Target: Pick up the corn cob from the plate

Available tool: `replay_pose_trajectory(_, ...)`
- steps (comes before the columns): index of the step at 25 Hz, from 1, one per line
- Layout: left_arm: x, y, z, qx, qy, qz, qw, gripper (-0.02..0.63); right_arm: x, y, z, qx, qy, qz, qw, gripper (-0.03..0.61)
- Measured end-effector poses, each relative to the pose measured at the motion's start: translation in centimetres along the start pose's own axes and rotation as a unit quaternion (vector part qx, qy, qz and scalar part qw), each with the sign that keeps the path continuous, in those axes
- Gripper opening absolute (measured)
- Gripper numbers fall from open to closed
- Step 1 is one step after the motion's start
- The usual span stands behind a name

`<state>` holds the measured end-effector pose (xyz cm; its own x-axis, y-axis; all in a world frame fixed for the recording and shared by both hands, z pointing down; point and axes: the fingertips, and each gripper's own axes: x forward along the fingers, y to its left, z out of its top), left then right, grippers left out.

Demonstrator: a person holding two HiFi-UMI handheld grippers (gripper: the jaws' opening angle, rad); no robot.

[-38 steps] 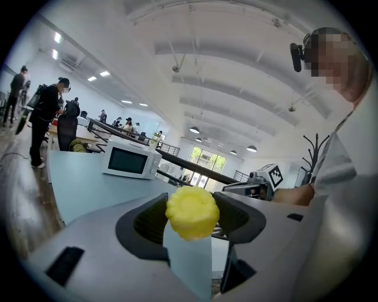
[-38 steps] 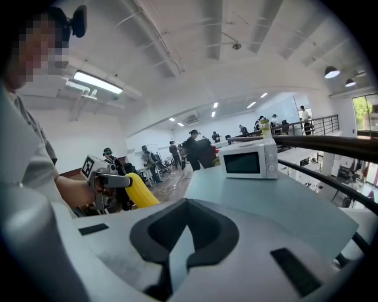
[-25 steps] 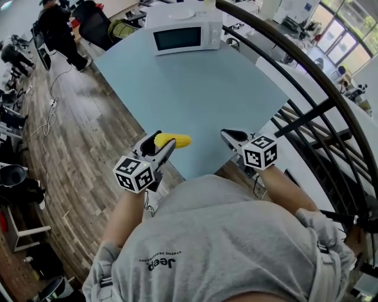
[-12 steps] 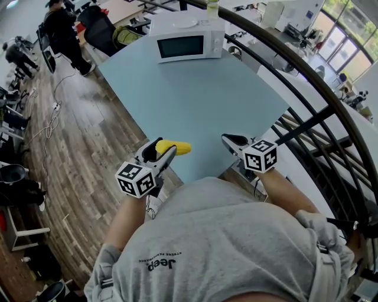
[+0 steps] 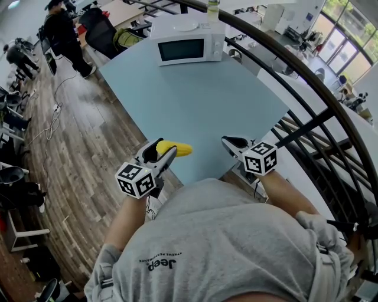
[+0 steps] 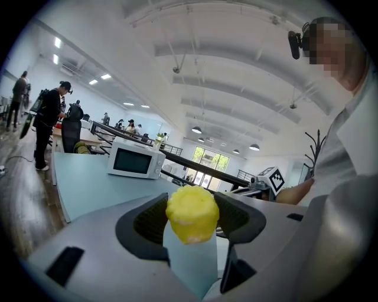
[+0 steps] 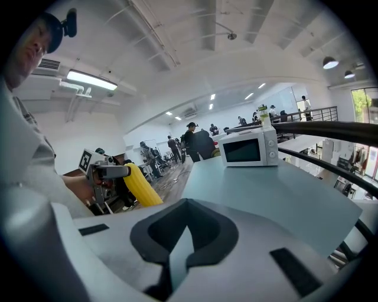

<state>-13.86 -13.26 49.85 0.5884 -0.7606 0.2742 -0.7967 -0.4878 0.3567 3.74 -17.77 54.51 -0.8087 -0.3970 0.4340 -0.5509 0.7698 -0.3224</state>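
From the head view, my left hand-held gripper (image 5: 160,151) is clenched on the corn cob (image 5: 176,148). The yellow cob pokes out sideways past the jaws, over the near edge of the pale blue counter (image 5: 201,100). My right hand-held gripper (image 5: 228,141) hangs over that same edge, well apart from the cob, with its jaws drawn together. At the far end of the counter stands a white microwave (image 5: 190,44) with its door closed and its window dark, so I cannot tell what is inside. A pale round plate (image 5: 186,25) lies on its top, and a bottle (image 5: 213,7) stands upright just behind it.

In the left gripper view, the two dark pads press on either side of the cob (image 6: 192,213), whose blunt yellow end faces the camera. The microwave (image 6: 137,160) sits beyond it across the counter, and my other hand-held gripper's marker cube shows off to the right.

In the right gripper view, the jaws are closed on nothing, with only a thin sliver of counter showing between the pads. To the left, the cob (image 7: 140,186) slants down out of the left hand-held gripper (image 7: 109,172), beside the counter's corner with wooden floor behind it. The microwave (image 7: 248,148) stands ahead with the bottle (image 7: 263,115) above it.
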Motion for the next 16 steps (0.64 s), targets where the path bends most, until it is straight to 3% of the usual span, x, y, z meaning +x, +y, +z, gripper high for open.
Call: replay_pose_trajectory(16,-0.44,0.10,0.31,0.007,-0.001,0.000,1.0000,0.259,-0.17,0.17,-0.21,-0.006,0.006,0.001,1.000,0.009)
